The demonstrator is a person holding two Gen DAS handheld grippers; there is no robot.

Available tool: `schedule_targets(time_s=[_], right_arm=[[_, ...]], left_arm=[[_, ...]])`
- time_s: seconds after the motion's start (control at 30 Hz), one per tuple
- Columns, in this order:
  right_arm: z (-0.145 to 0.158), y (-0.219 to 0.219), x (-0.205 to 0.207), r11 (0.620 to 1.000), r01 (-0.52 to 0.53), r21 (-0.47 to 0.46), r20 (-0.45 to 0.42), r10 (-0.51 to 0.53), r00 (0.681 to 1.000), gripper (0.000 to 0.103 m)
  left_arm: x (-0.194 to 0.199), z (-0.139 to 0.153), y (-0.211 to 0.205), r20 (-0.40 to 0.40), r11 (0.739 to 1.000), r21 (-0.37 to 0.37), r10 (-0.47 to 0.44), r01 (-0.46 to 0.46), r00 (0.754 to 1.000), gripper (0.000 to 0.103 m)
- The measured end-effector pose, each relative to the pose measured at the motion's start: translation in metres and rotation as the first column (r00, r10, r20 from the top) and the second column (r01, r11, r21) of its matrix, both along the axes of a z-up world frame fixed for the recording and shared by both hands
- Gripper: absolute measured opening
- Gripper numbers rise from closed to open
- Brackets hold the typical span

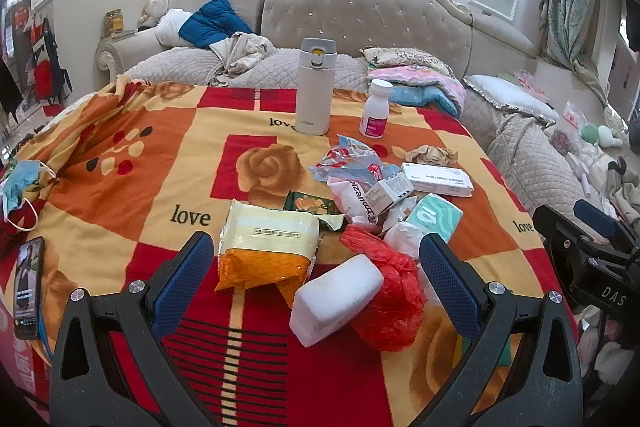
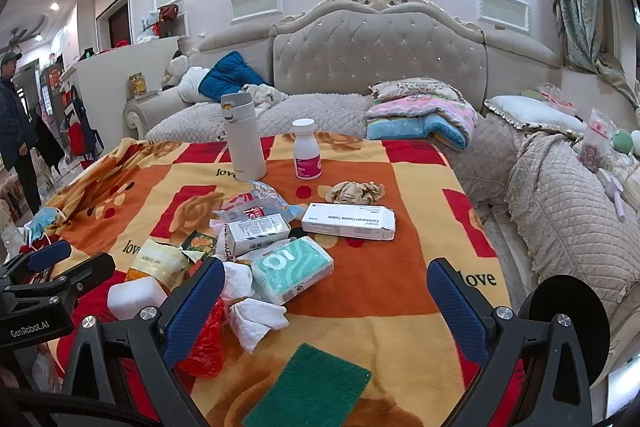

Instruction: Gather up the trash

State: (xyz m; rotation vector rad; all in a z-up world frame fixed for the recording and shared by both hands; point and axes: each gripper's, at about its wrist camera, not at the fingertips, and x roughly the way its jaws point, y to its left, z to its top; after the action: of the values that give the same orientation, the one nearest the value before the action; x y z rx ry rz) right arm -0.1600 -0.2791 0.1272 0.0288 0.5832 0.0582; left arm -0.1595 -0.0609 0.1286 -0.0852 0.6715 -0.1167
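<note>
Trash lies in a heap on the patterned blanket (image 1: pixel 160 155). In the left wrist view my left gripper (image 1: pixel 316 251) is open above a yellow-orange snack bag (image 1: pixel 264 251), a white foam block (image 1: pixel 336 299) and a red plastic bag (image 1: pixel 388 299). Behind them lie a teal tissue pack (image 1: pixel 434 215), small boxes (image 1: pixel 390 193) and a crumpled wrapper (image 1: pixel 352 159). In the right wrist view my right gripper (image 2: pixel 324 279) is open above crumpled white tissue (image 2: pixel 256 319), the teal tissue pack (image 2: pixel 292 271) and a green scouring pad (image 2: pixel 312 387).
A white thermos (image 1: pixel 314 87) and a pill bottle (image 1: pixel 376 109) stand at the blanket's far side. A long medicine box (image 2: pixel 348 223) and crumpled brown paper (image 2: pixel 354 191) lie mid-blanket. A phone (image 1: pixel 28 287) and face mask (image 1: pixel 20 183) lie at the left edge. A person (image 2: pixel 16 131) stands far left.
</note>
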Motion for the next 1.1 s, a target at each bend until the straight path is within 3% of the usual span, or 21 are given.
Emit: schedule_targets(time_s=[0.37, 0.8, 1.0, 1.1], right_arm=[[-0.001, -0.002, 0.003, 1.000, -0.002, -0.013, 0.001, 0.002, 1.000, 0.100], [-0.027, -0.012, 0.001, 0.999, -0.024, 0.023, -0.098, 0.026, 0.995, 0.100], [-0.052, -0.019, -0.010, 0.999, -0.035, 0.041, -0.212, 0.043, 0.976, 0.100], [-0.067, -0.028, -0.015, 0.994, -0.025, 0.109, -0.279, 0.055, 0.959, 0.100]], left_arm=[[0.001, -0.004, -0.003, -0.010, 1.000, 0.008, -0.002, 0.002, 1.000, 0.102], [0.005, -0.016, 0.007, -0.046, 1.000, 0.022, 0.002, -0.001, 0.999, 0.102], [-0.005, -0.027, 0.019, -0.084, 0.998, 0.035, -0.057, 0.060, 0.995, 0.102], [-0.008, -0.034, 0.025, -0.122, 0.995, 0.039, -0.087, 0.093, 0.989, 0.102]])
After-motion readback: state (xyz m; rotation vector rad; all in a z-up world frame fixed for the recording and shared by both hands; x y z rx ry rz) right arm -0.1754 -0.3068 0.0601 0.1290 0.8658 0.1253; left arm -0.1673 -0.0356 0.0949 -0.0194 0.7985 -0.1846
